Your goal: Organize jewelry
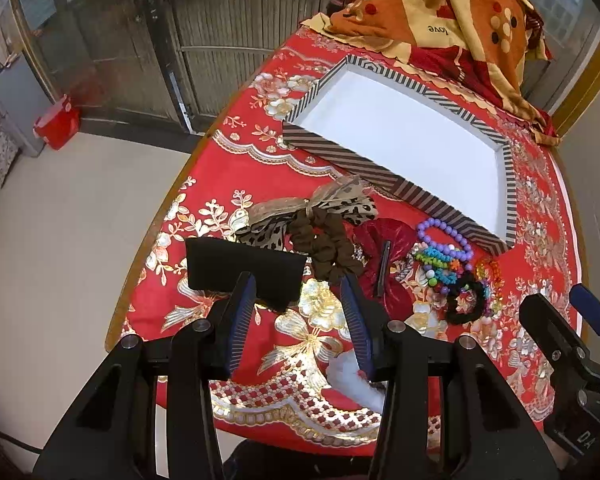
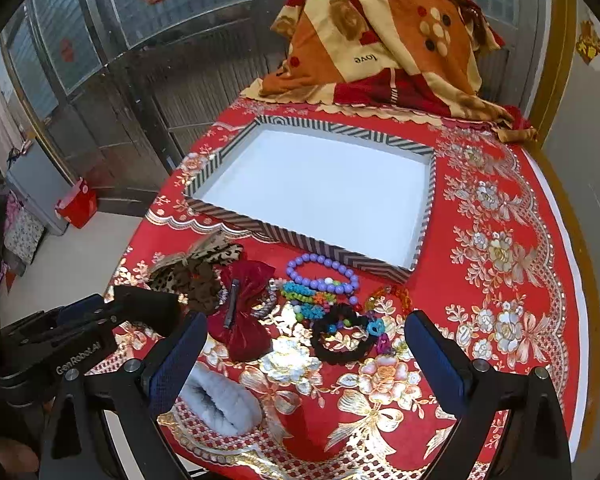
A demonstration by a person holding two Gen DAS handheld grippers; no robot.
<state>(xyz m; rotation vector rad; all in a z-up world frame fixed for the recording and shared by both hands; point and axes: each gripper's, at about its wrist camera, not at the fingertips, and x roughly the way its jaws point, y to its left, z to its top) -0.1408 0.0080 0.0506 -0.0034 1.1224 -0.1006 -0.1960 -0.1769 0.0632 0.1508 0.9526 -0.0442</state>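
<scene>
The left gripper [image 1: 298, 300] sits at the lower centre of its frame, jaws apart, nothing between the pads. The right gripper [image 2: 306, 344] sits at the lower centre of its frame, jaws wide apart, holding nothing. The striped tray [image 2: 220, 210] lies in the upper middle on the red tablecloth [image 2: 500, 320], white interior bare. Below it lie the purple bead bracelet [image 2: 324, 276], black scrunchie [image 2: 340, 350], red bow [image 2: 244, 320], brown scrunchie [image 1: 324, 248] and leopard bow [image 1: 268, 220].
</scene>
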